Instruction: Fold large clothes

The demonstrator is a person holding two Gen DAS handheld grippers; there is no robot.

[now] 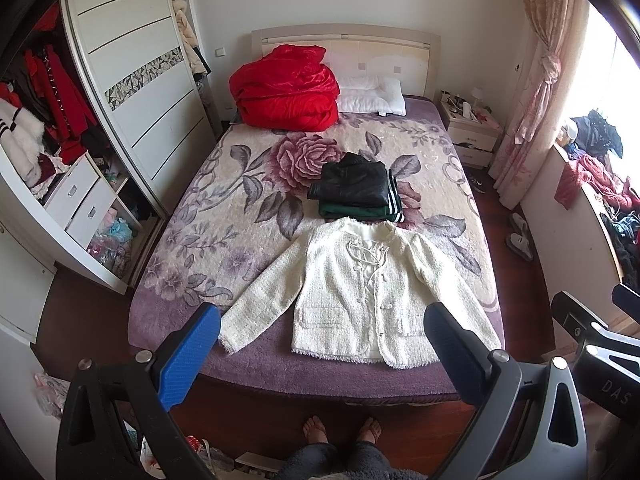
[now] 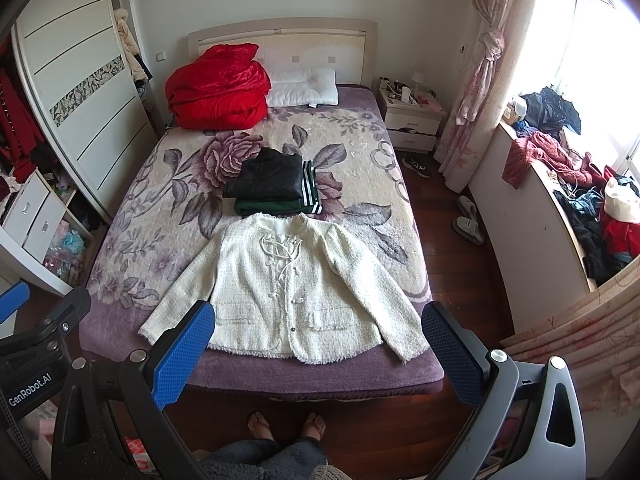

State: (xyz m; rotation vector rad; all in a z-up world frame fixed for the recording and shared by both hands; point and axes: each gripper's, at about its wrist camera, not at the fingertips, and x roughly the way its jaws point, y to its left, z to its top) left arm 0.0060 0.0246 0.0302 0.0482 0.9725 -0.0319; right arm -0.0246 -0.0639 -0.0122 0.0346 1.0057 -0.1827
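Both tools (image 1: 322,344) (image 2: 318,340) gape above the flat white jacket (image 1: 360,292).

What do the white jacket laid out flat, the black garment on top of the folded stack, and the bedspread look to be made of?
White jacket: looks like nubby tweed or bouclé, matte, with frayed fringe along hem and cuffs.
Black garment: likely leather or faux leather; smooth with a soft sheen on its folds.
Bedspread: plush fleece-like pile, fuzzy, with a printed rose pattern.

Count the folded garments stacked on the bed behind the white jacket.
2: a black garment on top, a green one with white stripes beneath it. More could be hidden inside the stack.
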